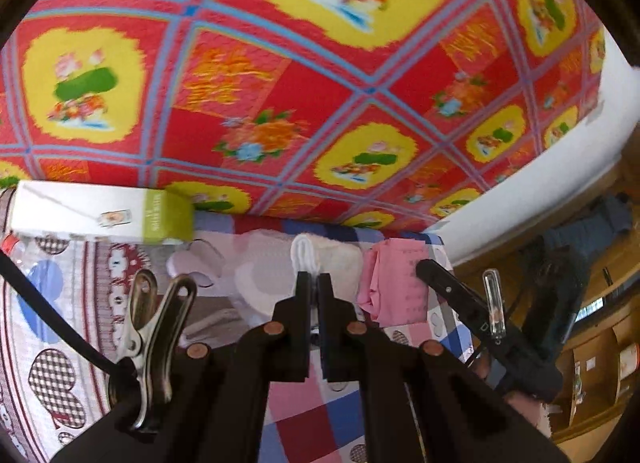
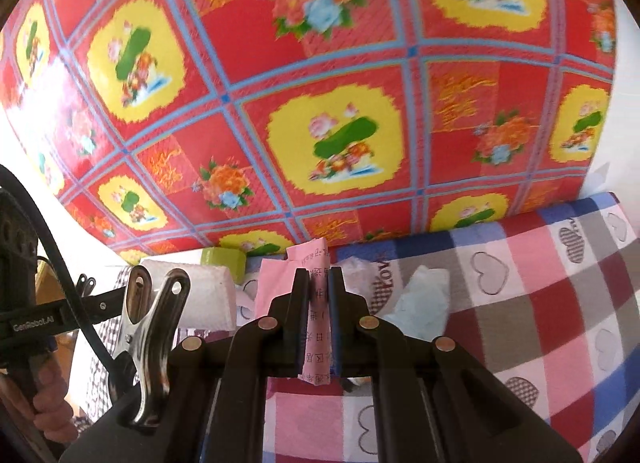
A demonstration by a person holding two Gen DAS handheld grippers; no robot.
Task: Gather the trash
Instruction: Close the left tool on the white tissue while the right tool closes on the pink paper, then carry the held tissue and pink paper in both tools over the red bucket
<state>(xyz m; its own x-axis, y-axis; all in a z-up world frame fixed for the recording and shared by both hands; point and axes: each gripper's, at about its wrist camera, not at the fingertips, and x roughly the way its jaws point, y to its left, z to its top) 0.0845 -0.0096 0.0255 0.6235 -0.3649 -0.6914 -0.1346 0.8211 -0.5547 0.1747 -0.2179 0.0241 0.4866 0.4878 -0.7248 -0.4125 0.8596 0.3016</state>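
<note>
Left gripper [image 1: 314, 283], angled down over the checked bedsheet [image 1: 312, 423], had its jaws pinched on a white plastic loop [image 1: 303, 253]. Right wrist view: right gripper [image 2: 319, 283], tilted down too, was clamped on a pink paper slip [image 2: 316, 327].

1. Red floral panel [image 2: 320, 103] walls off the far edge of the bed [image 2: 560, 303]; no way through.
2. White-green carton [image 1: 100, 213] and white block [image 2: 200, 295] crowd the left.
3. Crumpled tissue [image 2: 420, 303] sits just right of centre; checked cover beyond it is open.
</note>
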